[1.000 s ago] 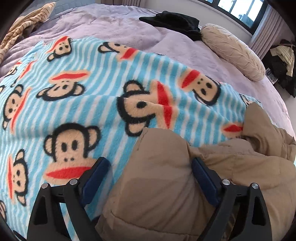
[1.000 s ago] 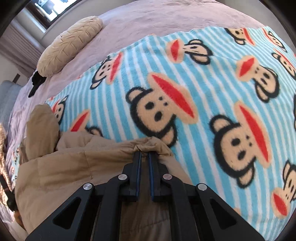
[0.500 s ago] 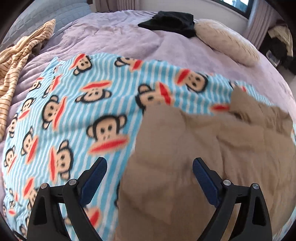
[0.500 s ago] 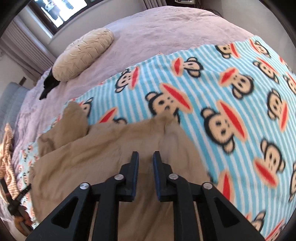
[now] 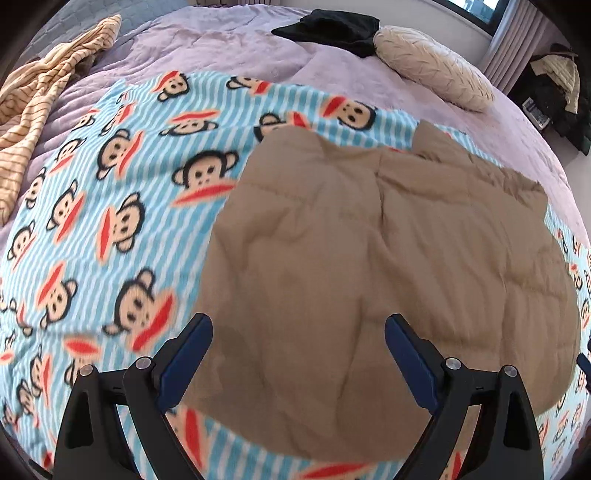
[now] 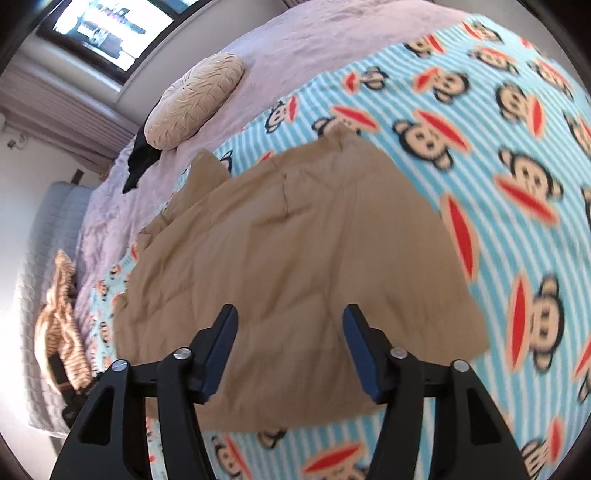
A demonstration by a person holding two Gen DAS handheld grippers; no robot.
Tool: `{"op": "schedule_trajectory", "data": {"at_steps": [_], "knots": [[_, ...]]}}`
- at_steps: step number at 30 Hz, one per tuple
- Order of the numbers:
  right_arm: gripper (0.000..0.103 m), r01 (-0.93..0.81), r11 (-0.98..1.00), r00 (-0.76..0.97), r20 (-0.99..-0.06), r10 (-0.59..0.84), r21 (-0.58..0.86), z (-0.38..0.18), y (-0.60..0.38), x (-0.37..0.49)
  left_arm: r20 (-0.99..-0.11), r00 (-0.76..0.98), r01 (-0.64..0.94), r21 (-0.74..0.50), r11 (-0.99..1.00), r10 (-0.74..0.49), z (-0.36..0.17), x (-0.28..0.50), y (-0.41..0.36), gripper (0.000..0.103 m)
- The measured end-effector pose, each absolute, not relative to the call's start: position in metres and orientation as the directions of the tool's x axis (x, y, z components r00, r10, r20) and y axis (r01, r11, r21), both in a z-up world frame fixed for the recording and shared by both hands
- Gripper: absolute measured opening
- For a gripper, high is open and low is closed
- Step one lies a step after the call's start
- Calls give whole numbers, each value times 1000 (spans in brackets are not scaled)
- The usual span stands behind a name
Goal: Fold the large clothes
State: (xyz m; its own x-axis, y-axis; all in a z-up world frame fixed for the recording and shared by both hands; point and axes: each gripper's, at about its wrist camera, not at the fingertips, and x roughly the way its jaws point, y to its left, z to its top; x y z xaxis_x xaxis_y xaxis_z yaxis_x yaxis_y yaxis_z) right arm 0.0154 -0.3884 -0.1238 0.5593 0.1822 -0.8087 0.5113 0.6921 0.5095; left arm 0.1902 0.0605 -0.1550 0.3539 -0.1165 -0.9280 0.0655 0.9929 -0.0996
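A tan quilted garment (image 5: 388, 258) (image 6: 288, 266) lies folded and fairly flat on a blue-striped monkey-print blanket (image 5: 110, 229) (image 6: 517, 184). My left gripper (image 5: 298, 336) hangs open above the garment's near part, with nothing between its blue pads. My right gripper (image 6: 290, 328) also hovers over the garment, its jaws opening, and the cloth lies below them, not between them. Neither gripper touches the fabric.
The blanket covers a lilac bed (image 5: 229, 40) (image 6: 332, 40). A beige round cushion (image 5: 432, 70) (image 6: 192, 99) and a black garment (image 5: 332, 27) (image 6: 142, 155) lie at its far side. A tan striped cloth (image 5: 40, 96) (image 6: 62, 325) is bunched at one edge. Dark clothes pile (image 5: 561, 92) beside the bed.
The right gripper let go of the garment's edge and its jaws spread apart. Both grippers rose and drew back, so more of the garment and bed shows.
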Motion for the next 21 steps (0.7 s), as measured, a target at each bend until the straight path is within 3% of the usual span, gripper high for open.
{"op": "schedule_trajectory", "data": {"at_steps": [12,13,17,19,21], "knots": [[74,596,560,557,-798,228,576,-153,-374,-57,-942,319,64,-93,994,-109,-156,135,65,96],[74,600,553,557,-798,230,578,-155,-373,-60,-943,314,66,-94,993,-111,-157,133,64,103],[74,618,516,560,-793,240,593,-165,-373,-71,-947,301,80,-95,992,-115,-161,122,61,103],[86,623,492,567,-784,252,608,-170,-372,-74,-948,294,80,-100,992,-119,-164,119,59,103],[86,624,476,573,-777,261,619,-174,-371,-75,-950,284,75,-109,991,-126,-167,117,58,103]]}}
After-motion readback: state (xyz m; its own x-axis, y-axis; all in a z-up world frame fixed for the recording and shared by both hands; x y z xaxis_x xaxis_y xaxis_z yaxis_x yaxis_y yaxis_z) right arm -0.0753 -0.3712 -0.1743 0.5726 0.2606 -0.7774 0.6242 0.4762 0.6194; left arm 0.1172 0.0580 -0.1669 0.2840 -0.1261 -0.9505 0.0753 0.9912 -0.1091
